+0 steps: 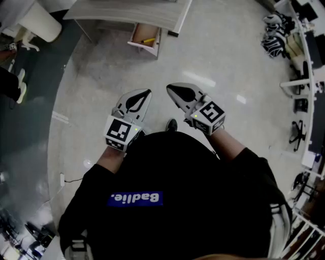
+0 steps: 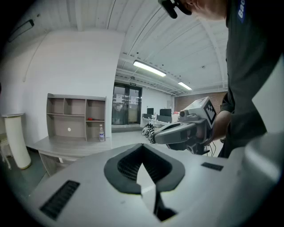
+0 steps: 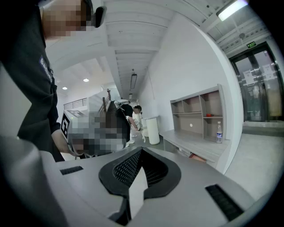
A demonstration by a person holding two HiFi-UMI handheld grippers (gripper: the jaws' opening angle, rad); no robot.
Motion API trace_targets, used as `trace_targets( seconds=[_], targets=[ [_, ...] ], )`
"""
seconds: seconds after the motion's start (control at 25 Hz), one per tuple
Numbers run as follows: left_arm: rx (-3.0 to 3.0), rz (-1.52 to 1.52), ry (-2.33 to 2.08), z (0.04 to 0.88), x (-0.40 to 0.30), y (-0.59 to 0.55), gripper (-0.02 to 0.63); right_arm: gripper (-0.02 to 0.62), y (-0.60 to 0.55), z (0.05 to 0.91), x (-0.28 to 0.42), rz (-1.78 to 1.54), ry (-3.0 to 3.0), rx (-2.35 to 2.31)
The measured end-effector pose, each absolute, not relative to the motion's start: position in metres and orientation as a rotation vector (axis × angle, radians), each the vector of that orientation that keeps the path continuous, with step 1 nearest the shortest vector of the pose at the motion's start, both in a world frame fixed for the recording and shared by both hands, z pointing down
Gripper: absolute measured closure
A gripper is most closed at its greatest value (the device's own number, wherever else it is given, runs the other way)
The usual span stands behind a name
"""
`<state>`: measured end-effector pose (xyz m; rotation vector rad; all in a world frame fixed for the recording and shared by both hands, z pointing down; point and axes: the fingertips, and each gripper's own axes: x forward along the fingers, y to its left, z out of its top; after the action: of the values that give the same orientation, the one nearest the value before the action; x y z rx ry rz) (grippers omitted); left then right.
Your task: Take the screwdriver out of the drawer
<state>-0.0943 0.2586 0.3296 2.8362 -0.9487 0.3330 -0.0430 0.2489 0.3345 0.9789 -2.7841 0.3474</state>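
Observation:
Far ahead, the desk's pink drawer (image 1: 143,41) stands pulled open with a yellow-handled screwdriver (image 1: 148,40) lying inside. Both grippers hang in the air in front of the person, well short of the drawer. My left gripper (image 1: 148,92) is shut with nothing in it, and its jaws meet in a point (image 2: 143,147). My right gripper (image 1: 169,88) is also shut and empty (image 3: 141,151), and it shows from the side in the left gripper view (image 2: 177,132). The drawer's edge shows under the desk top (image 3: 198,156).
The grey desk (image 1: 127,12) carries a cubby shelf (image 2: 76,116) with a water bottle (image 2: 101,133). A white cylinder bin (image 1: 39,21) stands at the desk's left end. Other people stand beyond it (image 3: 133,119). Chairs and cluttered desks line the right side (image 1: 299,76).

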Motion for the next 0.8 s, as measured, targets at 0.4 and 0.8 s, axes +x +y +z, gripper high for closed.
trace_targets(
  seconds=[0.4,0.8],
  targets=[
    [2.827,0.334,-0.957,0.332,-0.091,0.257,0.604,0.565,0.247,0.336,-0.039,0.346,-2.786,0.969],
    [2.813,0.343,-0.975,0.334,-0.081,0.248,0.604,0.565,0.234,0.338,-0.024,0.353,-2.786,0.99]
  ],
)
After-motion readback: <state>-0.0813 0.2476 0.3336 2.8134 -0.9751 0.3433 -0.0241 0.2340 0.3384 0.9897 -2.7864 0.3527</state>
